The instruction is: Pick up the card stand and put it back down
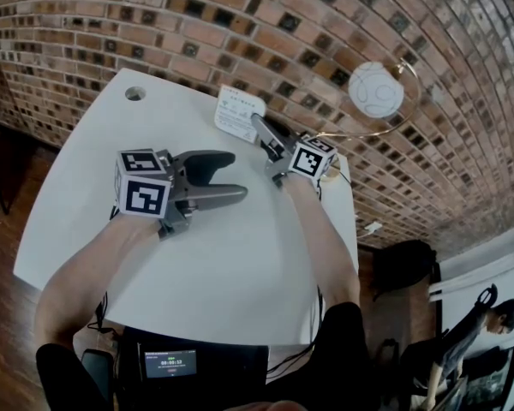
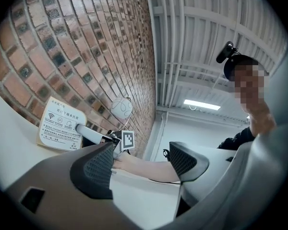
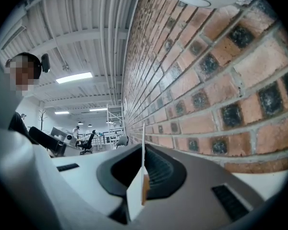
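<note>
The card stand [image 1: 238, 111] is a white printed card standing near the table's far edge by the brick wall. My right gripper [image 1: 259, 127] is shut on its right edge. In the right gripper view the card stand [image 3: 143, 143] shows edge-on, pinched between the two dark pads [image 3: 158, 169]. The left gripper view shows the card stand [image 2: 61, 130] face-on, its lower edge about level with the tabletop, with the right gripper [image 2: 86, 132] clamped on its side. My left gripper [image 1: 238, 176] rests on the table's middle, open, with nothing between its fingers [image 2: 100, 169].
The white table [image 1: 240, 264] runs up against a brick wall [image 1: 154, 24]. A white globe lamp [image 1: 376, 90] on a gold ring stands at the far right corner. A round cable hole [image 1: 134, 93] sits at the far left. A screen device [image 1: 167, 364] lies at the near edge.
</note>
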The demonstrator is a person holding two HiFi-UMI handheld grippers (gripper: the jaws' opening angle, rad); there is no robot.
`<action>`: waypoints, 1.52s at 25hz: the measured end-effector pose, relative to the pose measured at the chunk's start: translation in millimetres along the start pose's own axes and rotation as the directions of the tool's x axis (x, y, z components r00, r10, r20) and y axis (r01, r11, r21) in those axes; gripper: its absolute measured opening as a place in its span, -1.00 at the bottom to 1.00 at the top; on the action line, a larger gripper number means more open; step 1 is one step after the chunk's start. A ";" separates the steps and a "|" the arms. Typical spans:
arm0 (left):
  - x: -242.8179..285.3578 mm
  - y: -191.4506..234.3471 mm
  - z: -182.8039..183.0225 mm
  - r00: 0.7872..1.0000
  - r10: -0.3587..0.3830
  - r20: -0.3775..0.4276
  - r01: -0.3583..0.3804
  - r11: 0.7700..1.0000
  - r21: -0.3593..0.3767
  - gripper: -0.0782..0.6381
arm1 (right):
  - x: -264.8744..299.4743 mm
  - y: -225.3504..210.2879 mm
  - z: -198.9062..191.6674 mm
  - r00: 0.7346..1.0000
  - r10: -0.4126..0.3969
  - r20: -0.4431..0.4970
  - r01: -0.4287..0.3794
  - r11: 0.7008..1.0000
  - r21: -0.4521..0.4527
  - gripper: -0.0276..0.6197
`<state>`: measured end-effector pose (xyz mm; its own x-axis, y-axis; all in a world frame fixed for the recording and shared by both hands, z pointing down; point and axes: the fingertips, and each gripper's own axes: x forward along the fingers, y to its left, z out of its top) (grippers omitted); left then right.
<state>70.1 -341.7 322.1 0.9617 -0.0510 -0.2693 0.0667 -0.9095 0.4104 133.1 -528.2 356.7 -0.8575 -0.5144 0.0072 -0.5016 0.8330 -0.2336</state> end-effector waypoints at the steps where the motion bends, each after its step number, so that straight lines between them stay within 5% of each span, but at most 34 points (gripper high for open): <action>1: 0.0 0.4 -0.3 1.000 0.002 -0.001 -0.002 1.000 -0.001 0.22 | 0.3 -1.8 -0.4 1.000 -0.002 -0.001 0.002 1.000 -0.002 -0.84; 25: -0.2 10.8 -3.1 0.999 0.040 -0.011 -0.041 0.999 -0.020 0.22 | 14.5 -26.8 3.4 0.996 0.083 -0.040 -0.084 0.996 -0.021 -0.83; 38: 1.8 9.4 -5.2 0.999 0.040 -0.025 -0.040 0.999 -0.019 0.22 | 15.0 -50.4 -15.5 0.981 -0.058 -0.183 0.031 0.989 -0.143 -0.76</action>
<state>73.9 -348.2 330.0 0.9699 -0.0767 -0.2310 0.0332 -0.8985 0.4377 143.7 -574.7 383.6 -0.8336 -0.5155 0.1983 -0.5395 0.8370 -0.0921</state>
